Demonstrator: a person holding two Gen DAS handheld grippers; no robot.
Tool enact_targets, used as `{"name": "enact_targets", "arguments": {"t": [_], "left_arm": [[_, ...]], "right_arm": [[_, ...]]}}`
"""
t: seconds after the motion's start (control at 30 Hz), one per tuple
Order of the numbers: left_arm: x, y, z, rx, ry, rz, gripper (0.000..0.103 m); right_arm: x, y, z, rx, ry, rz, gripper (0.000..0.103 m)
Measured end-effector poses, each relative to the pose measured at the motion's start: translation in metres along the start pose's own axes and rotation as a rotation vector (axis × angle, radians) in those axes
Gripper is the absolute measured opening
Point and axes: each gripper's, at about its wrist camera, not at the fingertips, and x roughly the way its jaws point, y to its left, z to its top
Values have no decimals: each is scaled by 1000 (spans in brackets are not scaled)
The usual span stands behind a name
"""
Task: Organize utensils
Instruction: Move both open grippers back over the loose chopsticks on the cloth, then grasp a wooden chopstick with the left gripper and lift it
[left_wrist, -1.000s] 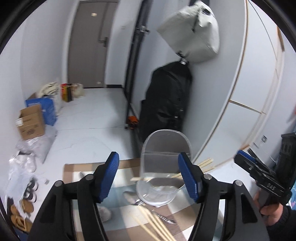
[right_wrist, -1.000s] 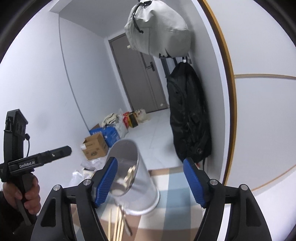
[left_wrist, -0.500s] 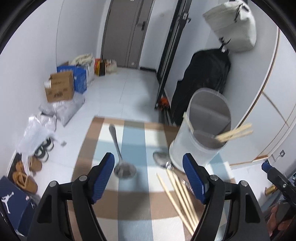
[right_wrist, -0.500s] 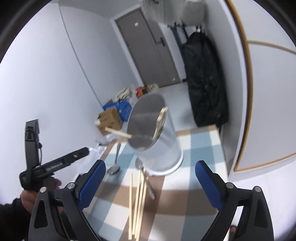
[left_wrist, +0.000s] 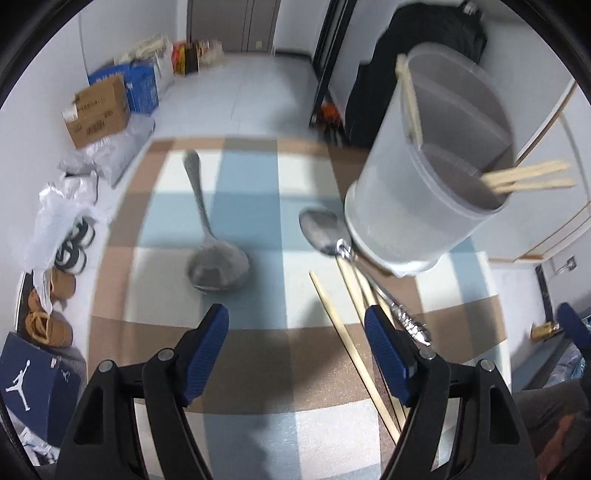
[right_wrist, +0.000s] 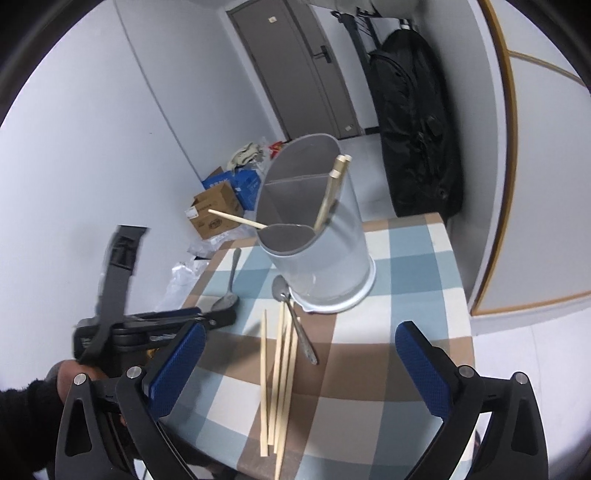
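Left tongs spread, empty, over tabletop; ladle just ahead. Right tongs have just been opening, now wide, nothing between; loose chopsticks and spoon ahead, holder beyond.

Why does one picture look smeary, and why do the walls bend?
Left wrist view: motion blur smears the spoon and checked cloth. Right wrist view: sharper on the holder and chopsticks, only the left gripper blurred. Both: fisheye curves walls, corners dark.
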Motion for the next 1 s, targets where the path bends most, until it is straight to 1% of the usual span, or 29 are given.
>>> {"name": "enact_targets", "arguments": {"t": [0.1, 0.17, 0.27, 0.33, 0.4, 0.47, 0.53, 0.6, 0.63, 0.67, 0.7, 0.73, 0.77, 0.8, 0.83, 0.9, 1.0], "left_arm": [[12, -7, 3, 9, 26, 53, 72], [18, -10, 4, 3, 47, 66, 71], [22, -9, 5, -13, 58, 98, 65], [23, -7, 6, -33, 59, 137, 63], [28, -6, 7, -52, 73, 131, 63], [30, -7, 7, -61, 81, 150, 62], [31, -10, 9, -63, 82, 166, 60], [33, -14, 11, -57, 80, 194, 51], [32, -15, 11, -56, 77, 208, 49], [31, -16, 11, -57, 73, 207, 43], [32, -17, 11, -55, 71, 205, 34], [32, -19, 11, -50, 69, 201, 29], [32, -22, 10, -43, 68, 199, 20], [32, -26, 9, -30, 68, 191, 8], [33, -29, 9, -19, 69, 186, 4], [33, -29, 8, -13, 59, 189, 2], [31, -25, 7, -24, 37, 157, 1]], "right_arm": [[-2, -6, -1, 25, 12, -7, 103], [-2, -8, -1, 30, 16, -3, 103], [-4, -10, -2, 30, 19, -9, 103], [-5, -12, -2, 33, 21, -7, 103], [-7, -12, -3, 35, 19, -6, 103], [-9, -12, -3, 36, 14, -3, 103], [-11, -12, -3, 35, 9, -4, 103], [-13, -13, -3, 41, 6, -1, 103], [-13, -14, -2, 42, 5, -2, 103], [-13, -15, -2, 45, 5, -3, 103], [-14, -16, -2, 49, 4, -2, 103], [-14, -16, -2, 51, 4, -1, 103], [-15, -17, -2, 54, 3, 0, 103], [-14, -18, -2, 57, 2, 1, 103], [-15, -19, -2, 59, 2, 1, 103], [-16, -20, -2, 61, 1, 1, 103], [-17, -21, -2, 65, -1, 3, 103]]}}
